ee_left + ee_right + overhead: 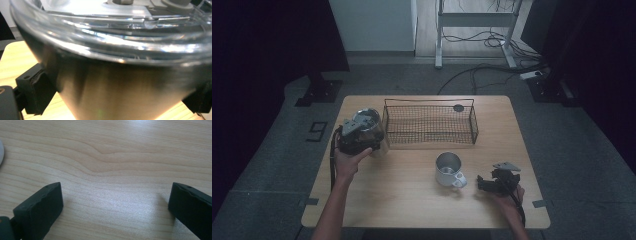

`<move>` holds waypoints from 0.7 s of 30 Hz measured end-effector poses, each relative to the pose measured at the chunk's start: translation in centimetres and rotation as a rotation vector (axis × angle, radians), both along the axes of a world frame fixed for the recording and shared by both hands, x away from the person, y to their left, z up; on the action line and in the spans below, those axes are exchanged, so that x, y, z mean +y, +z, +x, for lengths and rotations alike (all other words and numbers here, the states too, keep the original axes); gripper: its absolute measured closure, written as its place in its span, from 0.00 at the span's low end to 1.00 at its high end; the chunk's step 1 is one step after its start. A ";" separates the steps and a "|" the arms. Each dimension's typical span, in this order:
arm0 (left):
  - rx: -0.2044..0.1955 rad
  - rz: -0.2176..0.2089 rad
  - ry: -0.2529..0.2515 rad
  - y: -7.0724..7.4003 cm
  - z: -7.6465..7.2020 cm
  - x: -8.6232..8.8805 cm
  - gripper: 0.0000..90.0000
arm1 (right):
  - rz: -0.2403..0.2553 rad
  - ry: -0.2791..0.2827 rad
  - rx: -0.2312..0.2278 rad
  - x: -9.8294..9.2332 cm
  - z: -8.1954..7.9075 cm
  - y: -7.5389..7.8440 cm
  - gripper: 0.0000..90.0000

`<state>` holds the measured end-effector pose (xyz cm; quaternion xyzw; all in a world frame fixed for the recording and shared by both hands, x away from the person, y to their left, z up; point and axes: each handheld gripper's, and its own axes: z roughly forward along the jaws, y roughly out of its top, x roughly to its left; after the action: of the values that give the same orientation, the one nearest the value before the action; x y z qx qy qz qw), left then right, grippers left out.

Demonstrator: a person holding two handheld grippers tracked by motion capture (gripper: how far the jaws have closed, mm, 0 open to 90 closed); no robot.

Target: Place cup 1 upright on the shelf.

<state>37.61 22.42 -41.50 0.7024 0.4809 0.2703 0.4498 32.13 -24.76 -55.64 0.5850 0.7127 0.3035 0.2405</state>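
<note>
A wire basket (430,122) stands at the far middle of the wooden table (412,200), and everything else is placed around it.

Just beside the basket's left end stands a steel cup with a clear lid (371,131). The left gripper (357,137) has its jaws closed around this cup; in the left gripper view the black pads (37,93) press against the shiny metal wall (120,92) on both sides, below the clear plastic rim (112,37). The left hand (349,162) holds the gripper from the near side, and the cup's base seems to be on or close to the table beside the basket.

Nearer than the basket, toward its right half, a white mug (449,169) stands upright on the table with its handle pointing to the near right.

To the right of the mug, well apart from the basket, the right gripper (492,184) sits low over the table in the right hand (507,197). Its jaws are spread wide with nothing between them; in the right gripper view only bare wood grain (112,170) lies between them.

A small dark round thing (458,107) sits at the basket's far right corner; what it is cannot be told.
</note>
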 end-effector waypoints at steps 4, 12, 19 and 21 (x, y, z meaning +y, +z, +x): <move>-0.001 -0.008 -0.009 0.3 0.0 -0.1 0.05 | 0.000 0.000 0.000 0.0 0.0 0.0 0.00; -0.012 -0.006 -0.007 0.8 0.2 -0.5 0.05 | -0.001 0.000 -0.002 0.0 0.0 0.0 0.00; -0.015 -0.015 -0.019 1.3 0.2 -0.7 0.05 | 0.000 0.000 -0.001 0.0 0.0 0.0 0.00; -0.020 -0.020 -0.023 1.5 0.2 -0.9 0.05 | 0.001 -0.001 0.000 0.0 0.0 0.0 0.00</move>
<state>37.81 21.56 -40.00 0.7005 0.4710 0.2673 0.4647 32.14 -24.75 -55.65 0.5854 0.7122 0.3037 0.2405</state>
